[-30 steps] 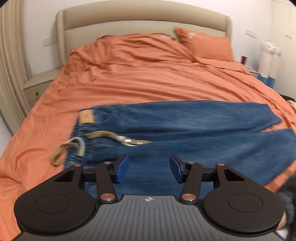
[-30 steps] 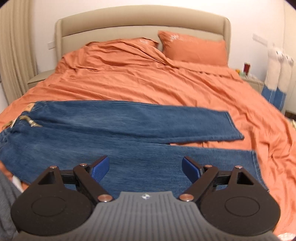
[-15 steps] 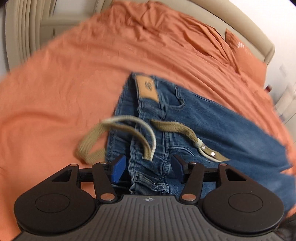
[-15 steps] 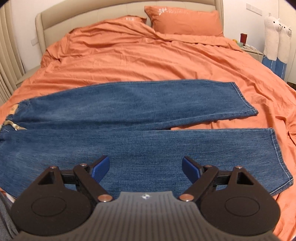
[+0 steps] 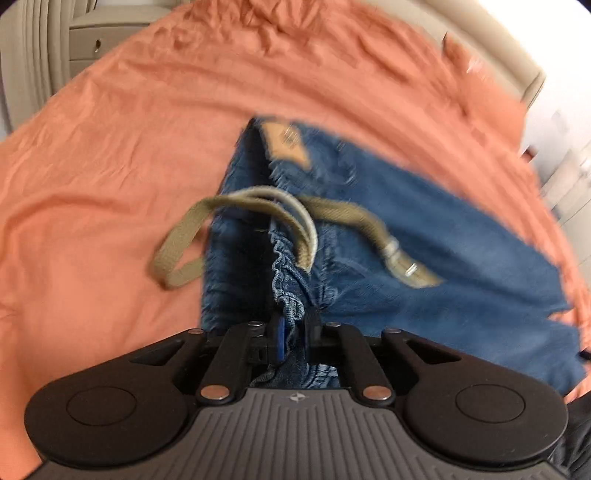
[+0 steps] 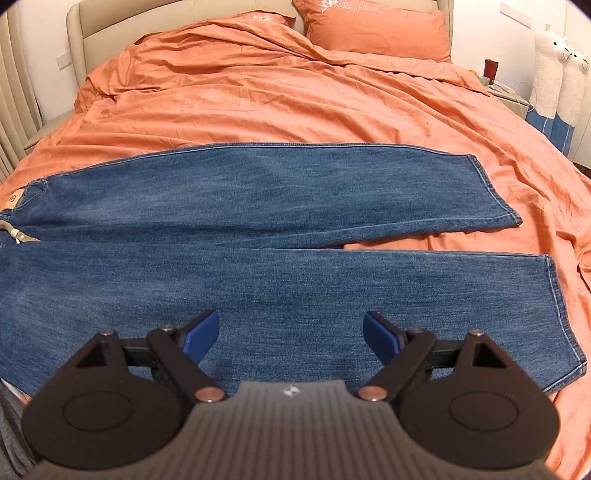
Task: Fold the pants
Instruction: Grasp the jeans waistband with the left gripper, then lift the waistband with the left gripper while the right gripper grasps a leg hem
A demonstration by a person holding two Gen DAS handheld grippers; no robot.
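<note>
Left wrist view, though blurred, shows your left gripper [image 5: 293, 332] with its fingers drawn together, clamped on the gathered waistband of the jeans [image 5: 424, 236]. Just beyond that pinch, a tan belt [image 5: 184, 243] loops off the waistband onto the orange bedspread [image 5: 92, 166] at the left, and its other end with the metal tip lies across the denim to the right. A tan leather patch [image 5: 286, 146] sits farther up the waistband. Right wrist view shows the jeans [image 6: 258, 192] spread flat across the bedspread [image 6: 277, 92], waist at the left edge, both legs running to the right, the far leg lying a little apart from the near one at the hems. Your right gripper [image 6: 291, 336] hovers over the near leg with its blue fingers [image 6: 201, 332] wide apart, holding nothing. An orange pillow [image 6: 376, 29] rests against the beige headboard [image 6: 110, 29], and two white plush toys [image 6: 557, 62] stand at the far right.
</note>
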